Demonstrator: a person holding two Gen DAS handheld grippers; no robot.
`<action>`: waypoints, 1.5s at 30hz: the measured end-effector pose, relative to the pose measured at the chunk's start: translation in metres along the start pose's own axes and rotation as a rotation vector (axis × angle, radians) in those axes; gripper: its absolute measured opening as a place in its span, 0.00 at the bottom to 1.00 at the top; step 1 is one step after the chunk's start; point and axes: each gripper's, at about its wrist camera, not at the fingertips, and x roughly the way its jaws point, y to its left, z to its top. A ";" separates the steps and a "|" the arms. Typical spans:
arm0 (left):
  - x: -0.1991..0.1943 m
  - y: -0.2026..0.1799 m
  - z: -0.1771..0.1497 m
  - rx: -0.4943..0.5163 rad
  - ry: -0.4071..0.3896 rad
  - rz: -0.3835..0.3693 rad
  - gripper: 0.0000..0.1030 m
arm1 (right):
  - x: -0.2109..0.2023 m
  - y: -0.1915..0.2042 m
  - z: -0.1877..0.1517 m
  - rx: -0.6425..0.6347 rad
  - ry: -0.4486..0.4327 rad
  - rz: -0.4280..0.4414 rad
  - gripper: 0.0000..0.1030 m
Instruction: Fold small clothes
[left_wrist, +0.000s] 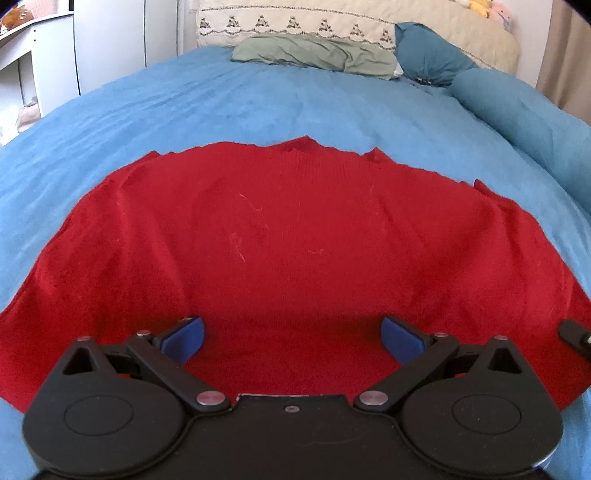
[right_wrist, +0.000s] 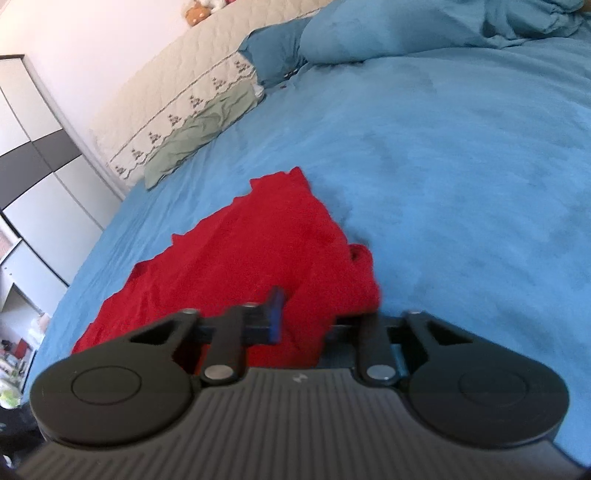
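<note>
Item one: a red garment (left_wrist: 280, 236), knitted by its look, lying spread on a blue bedcover (left_wrist: 258, 103). In the left wrist view we see it fill the middle and lower frame, its far edge uneven across the centre, its near edge running under the tool.

Item two: the left gripper (left_wrist: 292, 338), bottom centre of that view. We find its jaws spread wide, the blue pads (left_wrist: 186, 338) well apart, red cloth showing between them; neither pad presses on it. Whether the tips touch the cloth we cannot tell.

Item three: the right gripper (right_wrist: 295, 314), bottom centre of the right wrist view. Its jaws are drawn together on a bunched fold of the garment (right_wrist: 258, 236), which rises in a ridge between them. We see one blue pad (right_wrist: 276, 314) left of the fold; the other is hidden behind the cloth. From here the garment runs toward the left and centre of the frame, over the bedcover (right_wrist: 443, 166). A black part of this gripper shows at the right edge of the left wrist view.

Item four, background: a green cloth (left_wrist: 317, 53) and a teal pillow (left_wrist: 428, 51) at the top of the left wrist view, against a cream quilted headboard (left_wrist: 295, 18). White cupboards (left_wrist: 110, 40) stand upper left.
</note>
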 end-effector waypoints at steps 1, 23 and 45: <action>0.000 0.000 0.003 0.000 0.014 -0.002 1.00 | -0.002 0.004 0.005 -0.009 0.000 0.003 0.22; -0.093 0.203 -0.010 -0.210 0.092 0.129 1.00 | 0.071 0.318 -0.108 -0.698 0.513 0.468 0.20; -0.126 0.217 0.008 -0.267 0.011 0.075 1.00 | -0.004 0.256 -0.061 -0.625 0.273 0.433 0.95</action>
